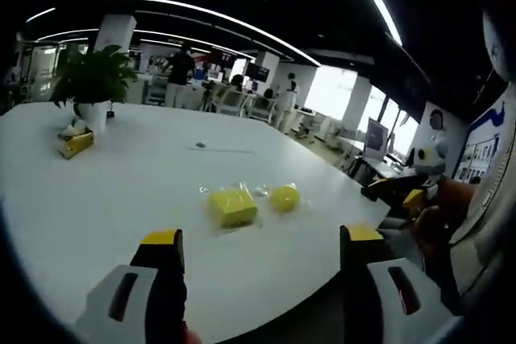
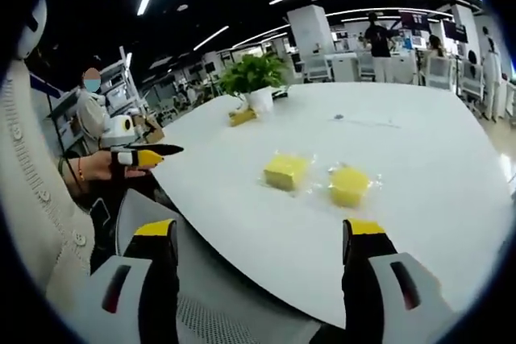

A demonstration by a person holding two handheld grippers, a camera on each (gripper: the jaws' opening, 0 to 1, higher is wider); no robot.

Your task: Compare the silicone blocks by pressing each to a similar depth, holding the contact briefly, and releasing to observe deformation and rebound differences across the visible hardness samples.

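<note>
Silicone blocks (image 2: 286, 171) side by side, flat on table (image 2: 419, 151), grippers apart

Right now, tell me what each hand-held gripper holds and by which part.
Nothing is held. The left hand-held gripper and right hand-held gripper are both open, short of the two yellow silicone blocks in clear wrap.

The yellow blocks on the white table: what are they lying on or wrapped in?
Each yellow block and its neighbour lies in a clear plastic wrapper, flat on the white table. Crinkled film shows around their edges. Whatever sits beneath the blocks is covered.
</note>
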